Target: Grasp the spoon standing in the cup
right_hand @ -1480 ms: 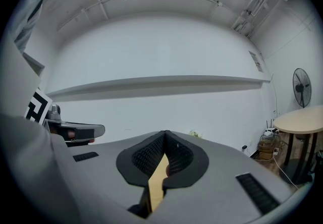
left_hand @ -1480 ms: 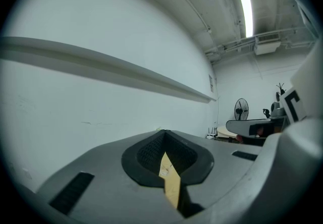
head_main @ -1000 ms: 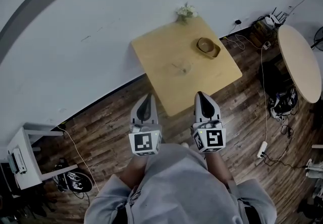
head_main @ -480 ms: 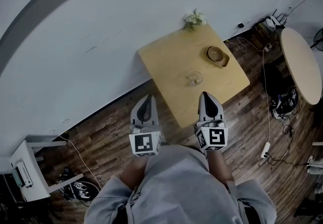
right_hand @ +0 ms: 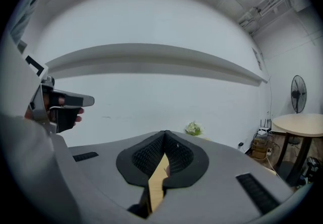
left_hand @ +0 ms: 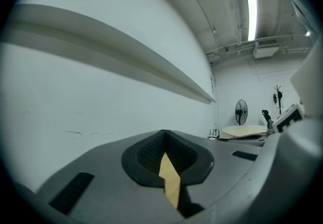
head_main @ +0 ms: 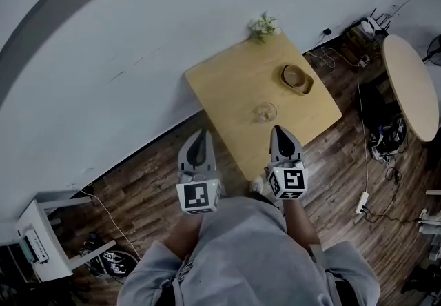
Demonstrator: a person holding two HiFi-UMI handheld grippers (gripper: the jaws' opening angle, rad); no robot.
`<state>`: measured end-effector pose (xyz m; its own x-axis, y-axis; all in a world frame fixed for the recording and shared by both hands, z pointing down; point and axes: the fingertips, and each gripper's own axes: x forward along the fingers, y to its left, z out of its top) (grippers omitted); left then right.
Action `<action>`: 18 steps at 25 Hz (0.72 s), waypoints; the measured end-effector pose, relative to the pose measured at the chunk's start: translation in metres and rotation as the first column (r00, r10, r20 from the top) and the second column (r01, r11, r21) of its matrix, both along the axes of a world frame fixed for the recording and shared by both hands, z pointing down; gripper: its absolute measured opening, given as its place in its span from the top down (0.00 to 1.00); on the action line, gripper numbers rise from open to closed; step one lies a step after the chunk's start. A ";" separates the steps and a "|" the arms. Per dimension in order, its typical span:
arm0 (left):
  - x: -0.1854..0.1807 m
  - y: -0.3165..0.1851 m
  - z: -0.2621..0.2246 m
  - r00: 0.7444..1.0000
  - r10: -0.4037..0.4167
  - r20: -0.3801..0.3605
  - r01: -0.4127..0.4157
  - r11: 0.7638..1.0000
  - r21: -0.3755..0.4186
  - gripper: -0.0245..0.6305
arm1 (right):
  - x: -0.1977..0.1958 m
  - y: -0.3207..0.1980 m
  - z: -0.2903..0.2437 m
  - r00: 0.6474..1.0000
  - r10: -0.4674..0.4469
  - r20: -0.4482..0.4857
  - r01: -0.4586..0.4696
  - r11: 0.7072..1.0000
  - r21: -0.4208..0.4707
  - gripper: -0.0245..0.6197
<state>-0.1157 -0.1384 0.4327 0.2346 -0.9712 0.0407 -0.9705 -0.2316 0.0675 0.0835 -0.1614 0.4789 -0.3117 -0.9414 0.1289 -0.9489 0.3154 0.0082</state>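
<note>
A small clear glass cup (head_main: 265, 112) stands on the square light-wood table (head_main: 227, 80), near its front edge. What is inside the cup is too small to make out. My right gripper (head_main: 279, 130) hangs just short of the table's front edge, a little to the right of the cup, its jaws shut and empty. My left gripper (head_main: 200, 133) is over the wooden floor left of the table, also shut on nothing. In the left gripper view the left gripper (left_hand: 164, 136) faces the white wall. In the right gripper view the right gripper (right_hand: 164, 137) hides the cup.
A wooden bowl (head_main: 297, 78) sits at the table's right side, and a small bunch of flowers (head_main: 263, 24) at its far corner by the wall. A round table (head_main: 410, 84), cables and a power strip (head_main: 361, 202) lie to the right. A white stand (head_main: 38, 246) is at lower left.
The table and cup have come closer to my grippers and shifted right in the head view. Both grippers stay shut and side by side.
</note>
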 end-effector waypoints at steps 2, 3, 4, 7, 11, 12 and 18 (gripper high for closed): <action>0.003 -0.003 -0.005 1.000 -0.019 -0.006 0.019 1.000 0.009 0.96 | 0.000 -0.009 0.005 0.999 -0.030 -0.022 0.030 1.000 -0.006 0.96; 0.004 -0.004 -0.006 1.000 -0.030 -0.004 0.030 0.999 0.011 0.96 | 0.001 -0.014 0.008 0.999 -0.044 -0.029 0.044 0.999 -0.008 0.96; 0.005 -0.004 -0.006 0.999 -0.043 -0.003 0.043 0.999 0.009 0.96 | 0.002 -0.018 0.011 0.998 -0.056 -0.033 0.056 0.998 -0.013 0.96; 0.004 -0.008 -0.005 0.997 -0.083 -0.005 0.083 0.997 0.005 0.96 | 0.007 -0.032 0.018 0.997 -0.074 -0.038 0.073 0.997 -0.024 0.96; 0.002 -0.012 -0.004 0.992 -0.123 0.005 0.123 0.992 0.003 0.96 | 0.001 -0.051 0.040 0.984 -0.128 -0.121 0.123 0.991 -0.054 0.77; 0.002 -0.013 -0.004 0.991 -0.134 0.007 0.134 0.991 0.002 0.96 | -0.002 -0.055 0.047 0.979 -0.152 -0.138 0.143 0.987 -0.073 0.77; -0.009 -0.011 -0.001 0.979 -0.204 0.032 0.204 0.979 -0.013 0.96 | -0.017 -0.066 0.080 0.952 -0.242 -0.186 0.217 0.965 -0.147 0.77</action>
<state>-0.1251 -0.1489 0.4320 0.0301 -0.9977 0.0607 -0.9989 -0.0278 0.0390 0.0670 -0.2279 0.5588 -0.4733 -0.8203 0.3212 -0.8334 0.5351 0.1384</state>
